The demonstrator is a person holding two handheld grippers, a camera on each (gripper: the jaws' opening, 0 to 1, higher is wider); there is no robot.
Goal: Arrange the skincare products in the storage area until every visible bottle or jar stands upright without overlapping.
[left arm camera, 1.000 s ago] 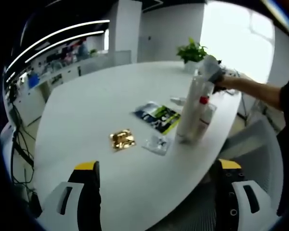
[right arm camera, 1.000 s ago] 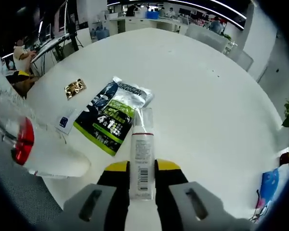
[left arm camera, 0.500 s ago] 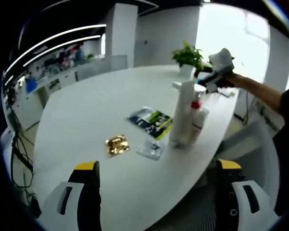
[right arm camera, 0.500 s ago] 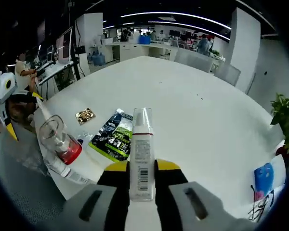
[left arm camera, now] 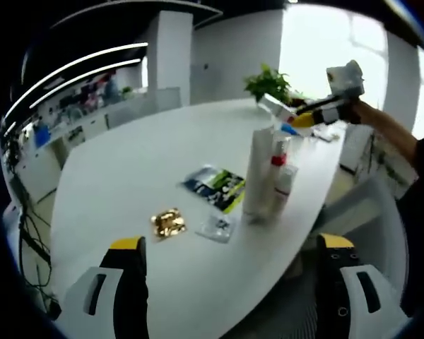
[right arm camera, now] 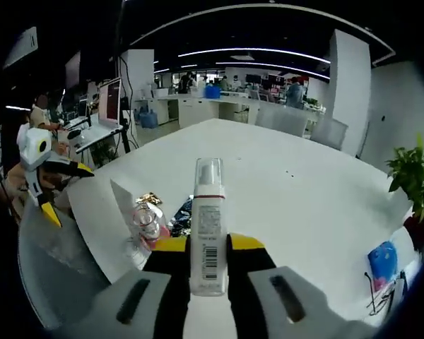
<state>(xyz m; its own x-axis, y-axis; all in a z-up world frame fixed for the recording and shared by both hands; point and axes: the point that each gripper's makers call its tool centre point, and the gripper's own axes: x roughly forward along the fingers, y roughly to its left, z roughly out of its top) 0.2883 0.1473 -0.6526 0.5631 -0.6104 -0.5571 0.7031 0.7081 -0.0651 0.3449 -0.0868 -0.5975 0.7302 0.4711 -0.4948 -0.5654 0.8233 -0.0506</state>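
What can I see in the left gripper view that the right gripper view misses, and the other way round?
Left gripper view: its own open jaws with nothing between them, and the right gripper raised over the table's far side with a bottle in it.

Right gripper view: that white bottle up close, clamped between its jaws, its barcode label facing the camera, and a blue bag.

Both: the white table, the standing bottles, the dark and green packet, the gold sachet and a potted plant.
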